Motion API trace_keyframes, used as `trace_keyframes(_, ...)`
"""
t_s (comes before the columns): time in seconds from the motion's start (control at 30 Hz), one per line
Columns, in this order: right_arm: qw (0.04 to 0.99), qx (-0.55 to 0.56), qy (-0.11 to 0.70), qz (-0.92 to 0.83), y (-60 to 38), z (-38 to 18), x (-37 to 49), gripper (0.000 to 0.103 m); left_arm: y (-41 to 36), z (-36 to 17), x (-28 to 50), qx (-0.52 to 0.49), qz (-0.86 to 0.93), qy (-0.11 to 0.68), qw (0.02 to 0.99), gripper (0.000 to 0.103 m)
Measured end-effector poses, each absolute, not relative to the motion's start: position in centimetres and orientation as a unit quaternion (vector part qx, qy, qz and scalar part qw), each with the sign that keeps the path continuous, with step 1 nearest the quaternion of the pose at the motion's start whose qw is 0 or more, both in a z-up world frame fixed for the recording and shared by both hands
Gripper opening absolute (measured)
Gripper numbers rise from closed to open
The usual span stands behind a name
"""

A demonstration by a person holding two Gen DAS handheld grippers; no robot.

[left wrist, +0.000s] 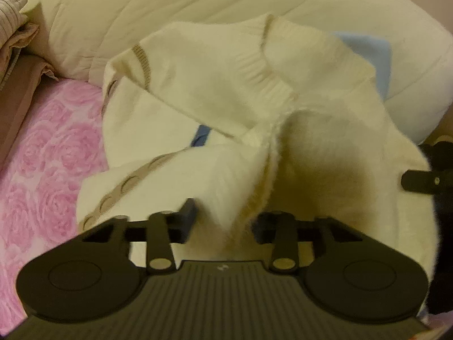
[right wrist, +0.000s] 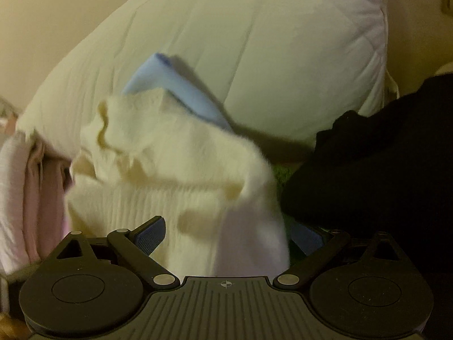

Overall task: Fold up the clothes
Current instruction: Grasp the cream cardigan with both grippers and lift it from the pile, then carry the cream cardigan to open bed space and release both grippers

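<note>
A cream fuzzy sweater (left wrist: pixel 226 90) with tan trim lies bunched on the bed. My left gripper (left wrist: pixel 226 221) is shut on a thick fold of it, and the fabric rises between the two fingers. In the right wrist view the same sweater (right wrist: pixel 170 164) hangs crumpled in front of the camera. My right gripper (right wrist: pixel 228 238) is wide open, with ribbed sweater fabric draped down between its blue-padded fingers (right wrist: pixel 150 236). The picture is blurred. A light blue cloth (right wrist: pixel 175 85) sticks out from behind the sweater.
A white quilted duvet (right wrist: pixel 269 42) fills the background. The pink rose-print sheet (left wrist: pixel 42 155) lies to the left. A dark garment or sleeve (right wrist: pixel 368 170) is at the right, pale pink and beige cloths (right wrist: pixel 28 198) at the left. A black device part (left wrist: pixel 419 184) is at the right edge.
</note>
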State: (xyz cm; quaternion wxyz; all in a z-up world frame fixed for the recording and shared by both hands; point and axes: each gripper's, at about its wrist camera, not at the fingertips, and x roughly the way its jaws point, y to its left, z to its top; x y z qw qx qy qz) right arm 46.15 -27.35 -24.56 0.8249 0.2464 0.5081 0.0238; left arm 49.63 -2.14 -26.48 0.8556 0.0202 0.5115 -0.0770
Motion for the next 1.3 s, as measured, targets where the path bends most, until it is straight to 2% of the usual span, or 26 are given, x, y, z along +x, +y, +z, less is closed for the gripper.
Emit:
trace_keyframes(0.07, 0.828, 0.242, 0.505, 0.020, -27.3, -25.0, 46.8, 0.066, -1.6, -26.6, 49.6, 0.016, -0.072, 0.505, 0.860, 0.016)
trace_keyframes(0.1, 0.832, 0.234, 0.502, 0.026, -27.1, -25.0, 47.0, 0.051, -1.3, -26.6, 49.6, 0.013, -0.069, 0.503, 0.861, 0.015)
trace_keyframes(0.23, 0.840, 0.199, 0.503, 0.033, -26.6, -25.1, 47.4, 0.051, -1.7, -27.1, 49.6, 0.024, -0.069, 0.503, 0.861, 0.022)
trace_keyframes(0.33, 0.840, 0.168, 0.514, 0.037, -25.9, -25.9, 47.8, 0.051, -2.1, -27.5, 49.6, 0.036, -0.069, 0.503, 0.861, 0.022)
trace_keyframes(0.37, 0.840, 0.155, 0.519, 0.038, -25.5, -26.2, 48.0, 0.050, -2.3, -27.7, 49.6, 0.041, -0.069, 0.503, 0.861, 0.014)
trace_keyframes(0.4, 0.841, 0.153, 0.517, 0.043, -25.4, -26.1, 48.0, 0.030, -2.4, -27.7, 49.6, 0.046, -0.068, 0.502, 0.861, 0.009)
trace_keyframes(0.43, 0.839, 0.160, 0.518, 0.047, -25.3, -25.9, 48.1, 0.020, -2.2, -27.5, 49.5, 0.045, -0.065, 0.498, 0.864, 0.004)
trace_keyframes(0.6, 0.861, 0.163, 0.472, 0.091, -24.2, -21.1, 46.6, 0.016, 1.0, -23.2, 47.5, -0.019, -0.038, 0.449, 0.893, 0.003)
trace_keyframes(0.9, 0.899, 0.160, 0.358, 0.193, -21.2, -10.7, 43.4, 0.014, 7.2, -11.7, 38.8, -0.047, 0.043, 0.344, 0.937, 0.003)
trace_keyframes(1.1, 0.905, 0.163, 0.252, 0.301, -16.0, -2.2, 40.1, 0.013, 10.5, -2.8, 28.6, -0.066, 0.096, 0.233, 0.966, 0.003)
trace_keyframes(1.3, 0.864, 0.180, 0.181, 0.435, -9.1, 4.8, 32.9, 0.013, 14.5, 6.1, 13.6, -0.063, 0.183, 0.126, 0.973, 0.003)
